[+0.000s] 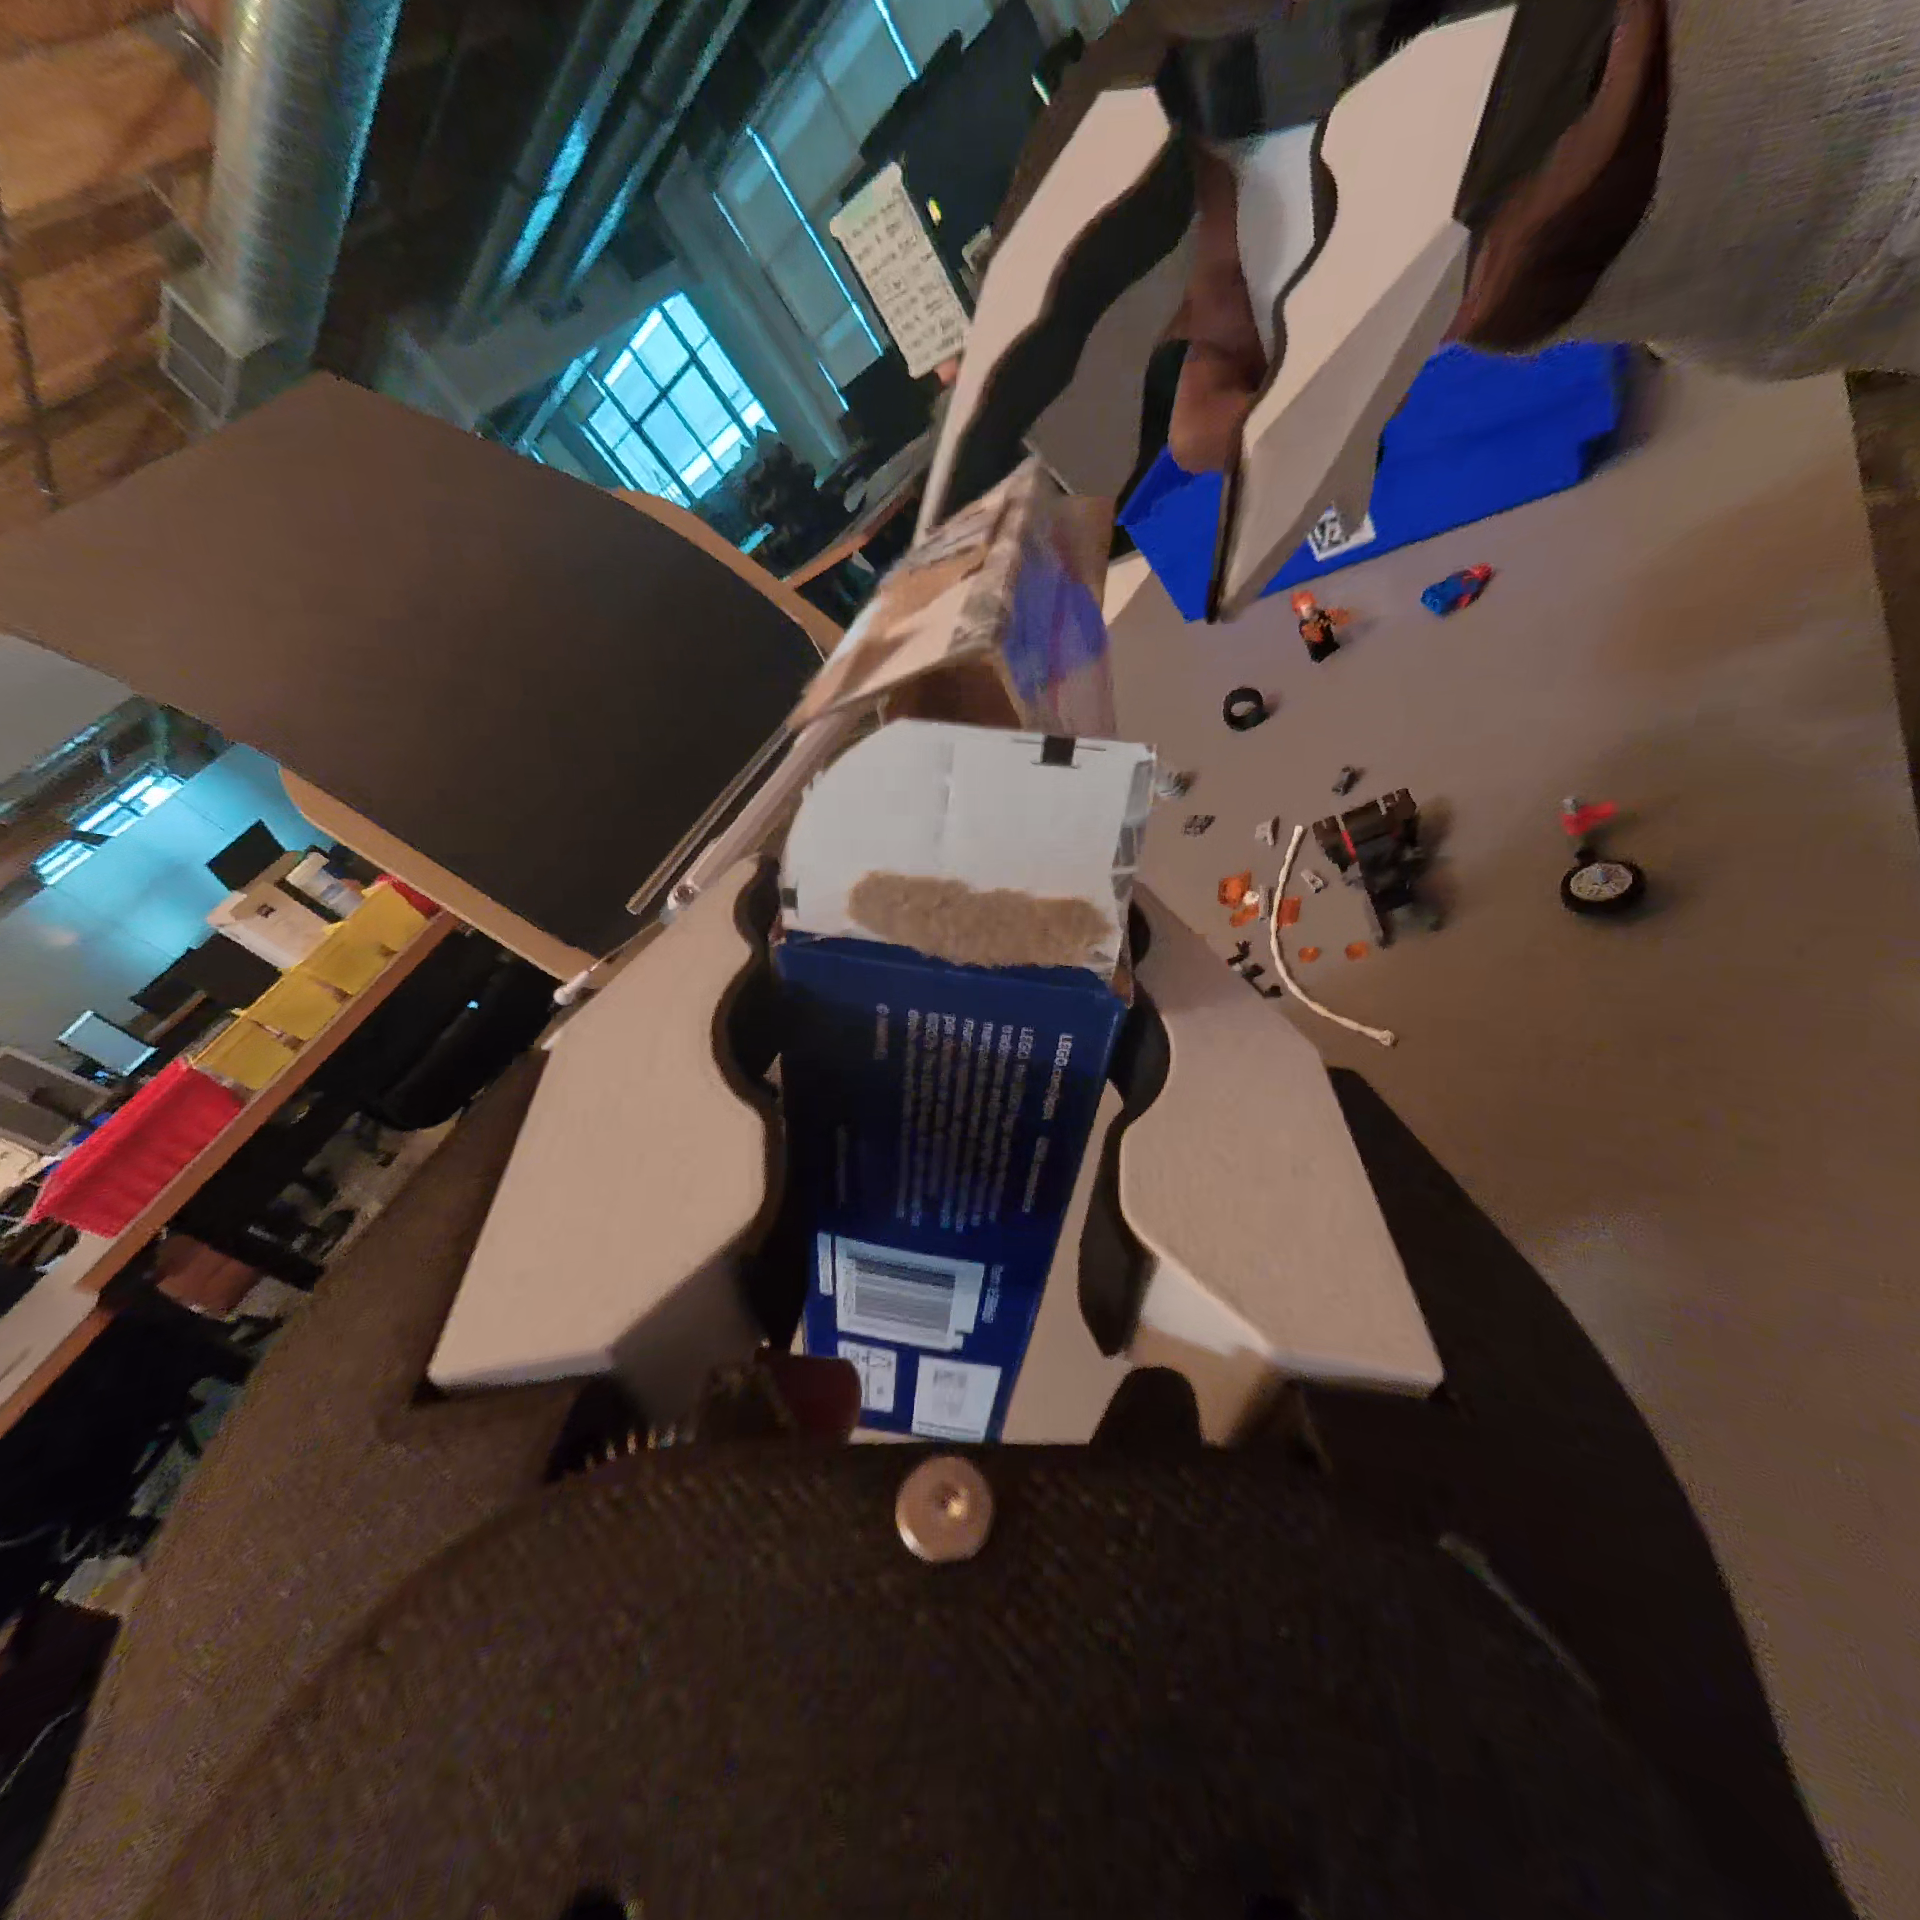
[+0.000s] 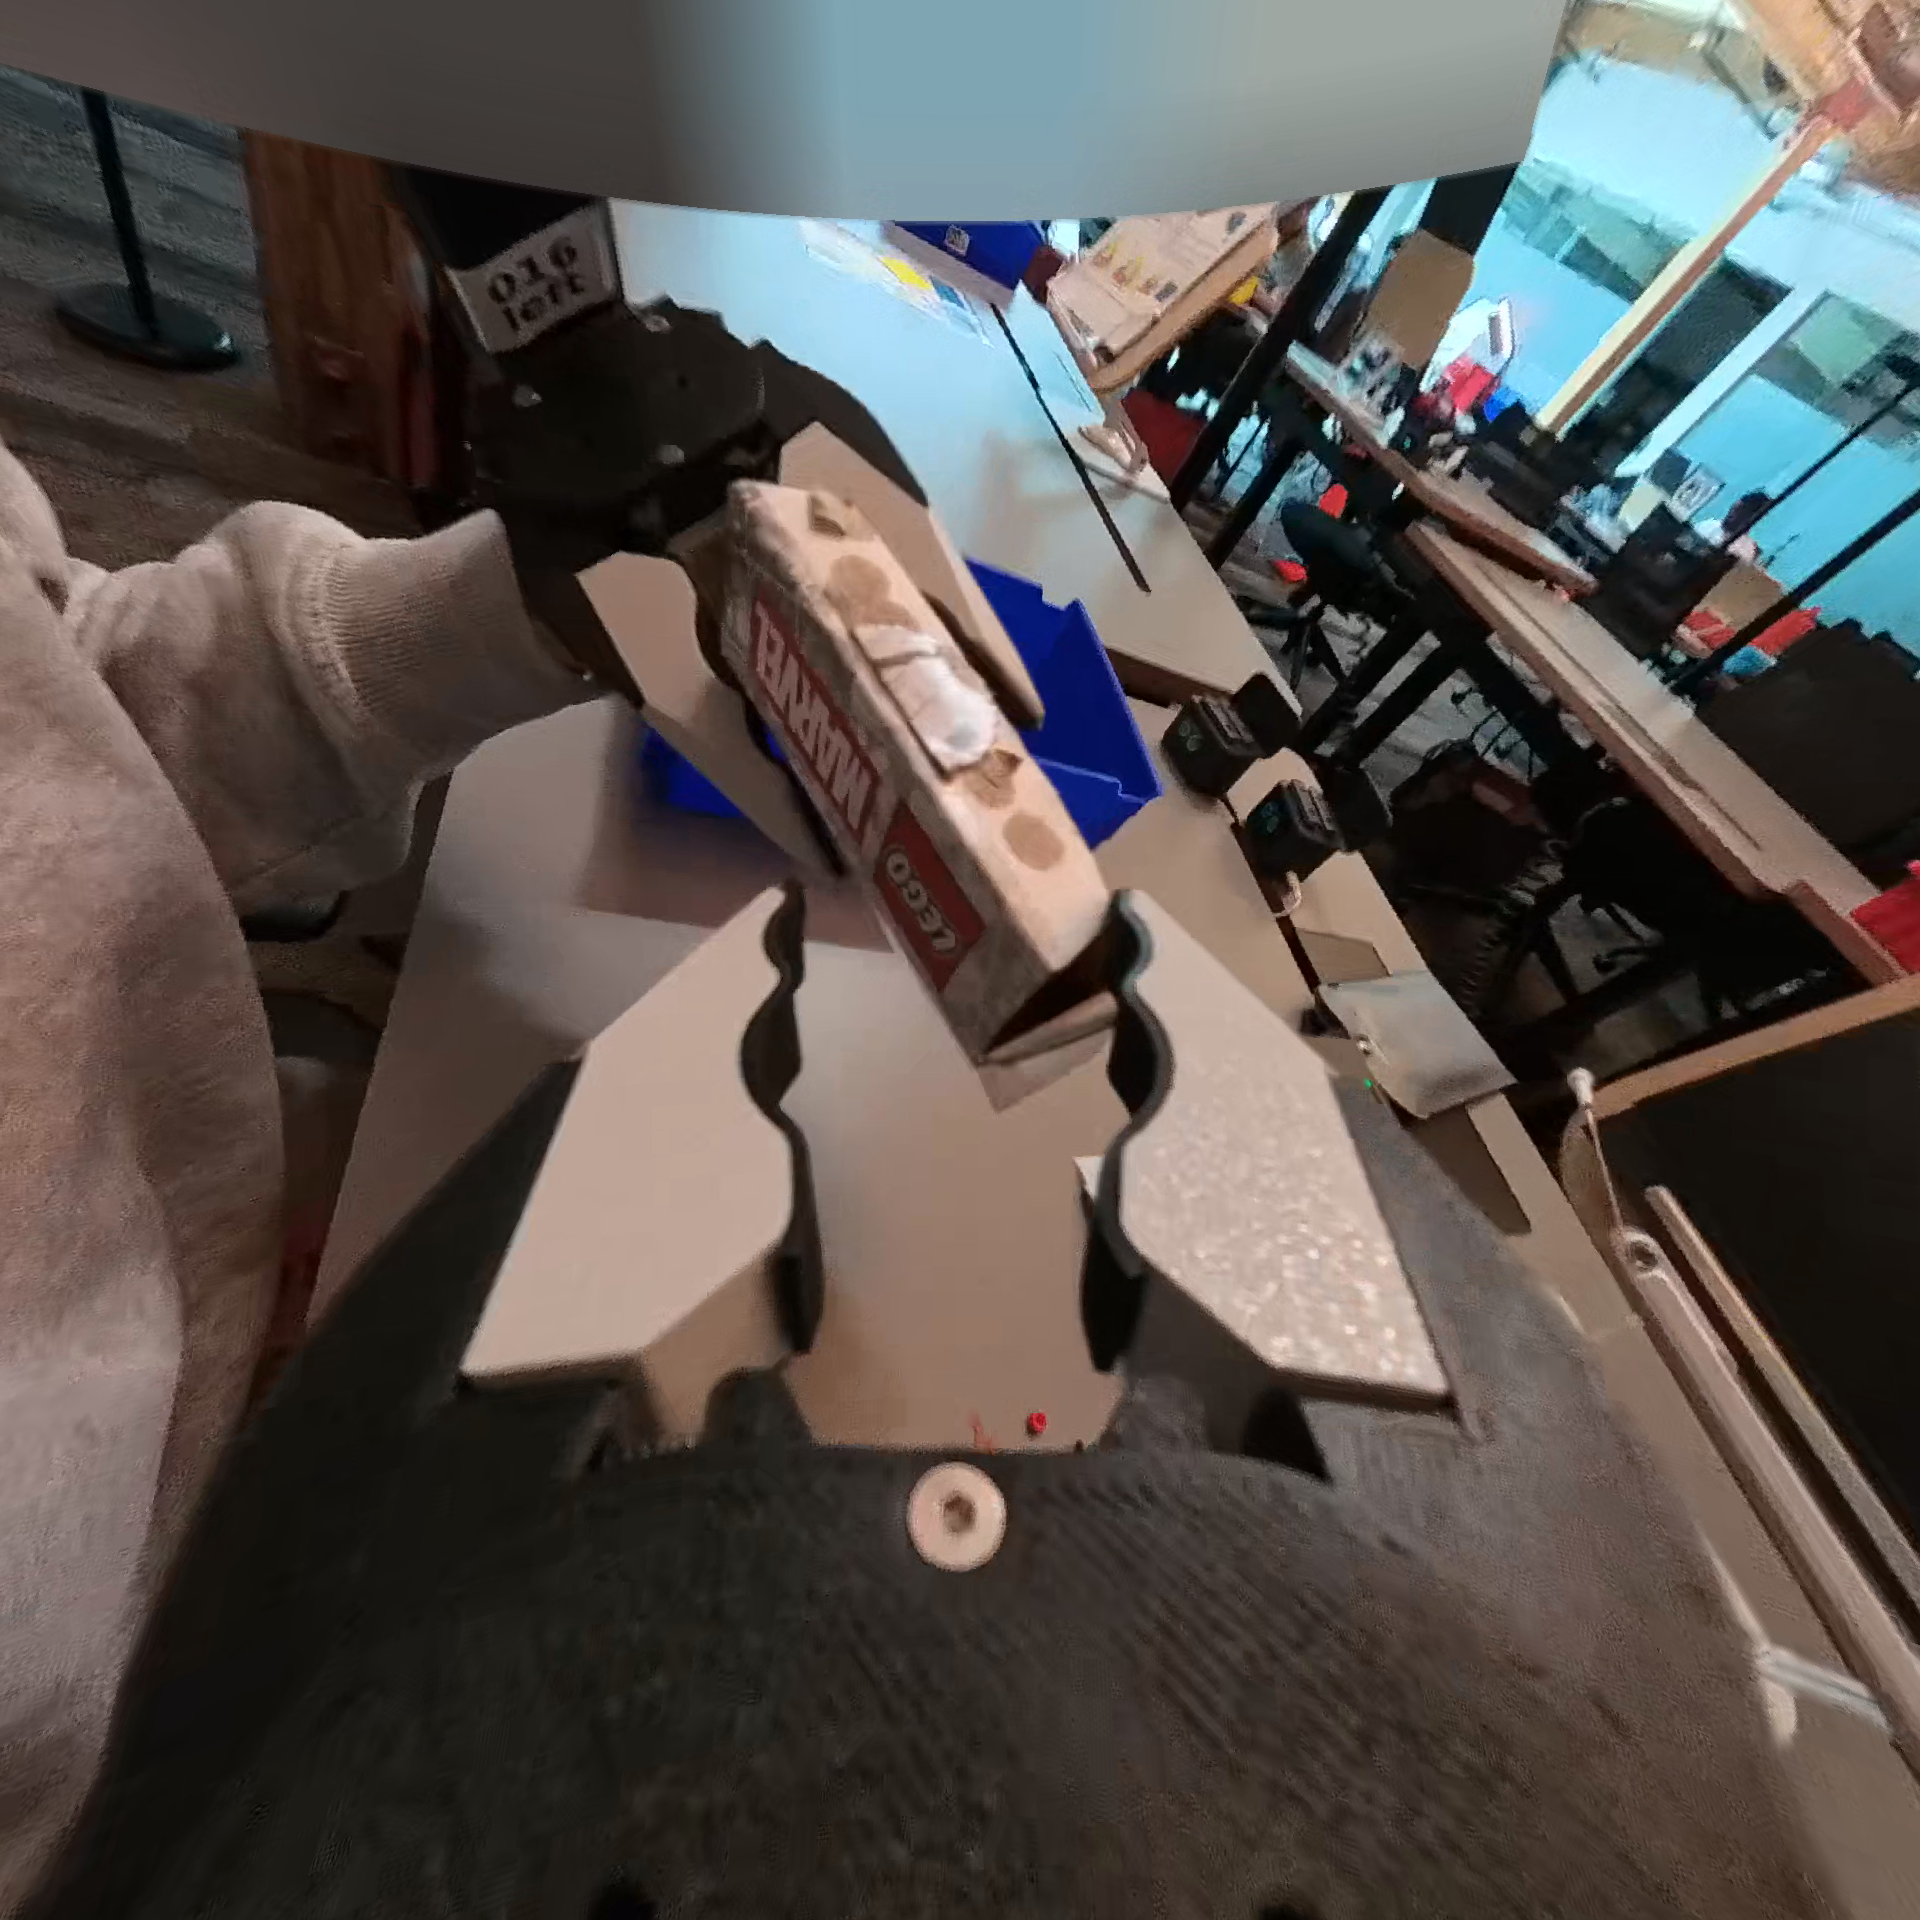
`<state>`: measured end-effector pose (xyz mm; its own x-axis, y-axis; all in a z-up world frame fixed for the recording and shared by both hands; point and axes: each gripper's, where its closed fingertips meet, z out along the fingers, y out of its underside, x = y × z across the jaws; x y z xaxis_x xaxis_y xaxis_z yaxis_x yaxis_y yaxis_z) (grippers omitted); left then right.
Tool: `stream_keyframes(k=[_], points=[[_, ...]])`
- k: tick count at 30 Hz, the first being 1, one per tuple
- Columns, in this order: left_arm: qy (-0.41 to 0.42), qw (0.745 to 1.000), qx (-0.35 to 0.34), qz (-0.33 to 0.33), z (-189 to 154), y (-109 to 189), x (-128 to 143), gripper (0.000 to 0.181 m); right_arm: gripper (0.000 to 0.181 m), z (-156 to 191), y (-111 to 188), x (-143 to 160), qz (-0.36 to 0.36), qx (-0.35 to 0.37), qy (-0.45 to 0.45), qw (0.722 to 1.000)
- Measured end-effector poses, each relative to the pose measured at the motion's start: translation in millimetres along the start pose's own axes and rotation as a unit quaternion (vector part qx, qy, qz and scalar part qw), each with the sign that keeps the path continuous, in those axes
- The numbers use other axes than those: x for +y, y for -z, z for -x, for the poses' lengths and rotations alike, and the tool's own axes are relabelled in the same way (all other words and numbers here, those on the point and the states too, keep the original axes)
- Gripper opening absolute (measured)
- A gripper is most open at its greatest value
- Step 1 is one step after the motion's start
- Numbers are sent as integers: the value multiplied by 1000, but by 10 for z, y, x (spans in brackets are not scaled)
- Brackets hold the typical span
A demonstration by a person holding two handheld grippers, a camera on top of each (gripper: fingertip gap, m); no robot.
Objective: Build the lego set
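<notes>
My left gripper [image 1: 945, 914] is shut on a blue lego box [image 1: 935, 1122] and holds it tilted above the grey table [image 1: 1558, 1091]. The box's torn open end points away from it. My right gripper [image 2: 956, 935] is open, and the box's open end [image 2: 1018, 977] lies between its fingertips, close to the right finger [image 2: 1132, 997]. It also shows in the left wrist view [image 1: 1081, 566], at the box's far end. Loose pieces lie on the table: a minifigure [image 1: 1320, 629], a black tyre [image 1: 1242, 709], a dark part-built model [image 1: 1377, 852], a wheel [image 1: 1602, 883], a white string [image 1: 1288, 935].
A blue bin [image 1: 1455, 457] stands on the table behind the pieces and also shows in the right wrist view [image 2: 1081, 727]. A person's grey sleeve [image 2: 260, 675] is at the left. A dark divider panel [image 1: 416, 623] borders the table. Other desks and chairs stand beyond. About 6 cm separates my left fingertips from my right. From either gripper's tips it is about 25 cm to the wheel [image 1: 1602, 883]. Left tips and right tips are each some 25 cm from the dark part-built model [image 1: 1377, 852].
</notes>
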<state>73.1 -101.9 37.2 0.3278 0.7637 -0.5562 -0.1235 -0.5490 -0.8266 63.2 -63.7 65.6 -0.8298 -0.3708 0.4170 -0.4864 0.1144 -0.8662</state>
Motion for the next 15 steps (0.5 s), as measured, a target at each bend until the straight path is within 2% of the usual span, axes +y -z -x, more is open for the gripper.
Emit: stream_keyframes(k=[4,10,15], points=[[9,1000,-19,-12,100,73,-16,62,38,100,170,-148,-42,-11,29,999],[24,998,-21,-51,109,61,-117,62,9,158,408,-386,-110,8,80,991],[27,997,-20,-66,107,76,-179,62,8,226,456,-435,-119,9,94,988]])
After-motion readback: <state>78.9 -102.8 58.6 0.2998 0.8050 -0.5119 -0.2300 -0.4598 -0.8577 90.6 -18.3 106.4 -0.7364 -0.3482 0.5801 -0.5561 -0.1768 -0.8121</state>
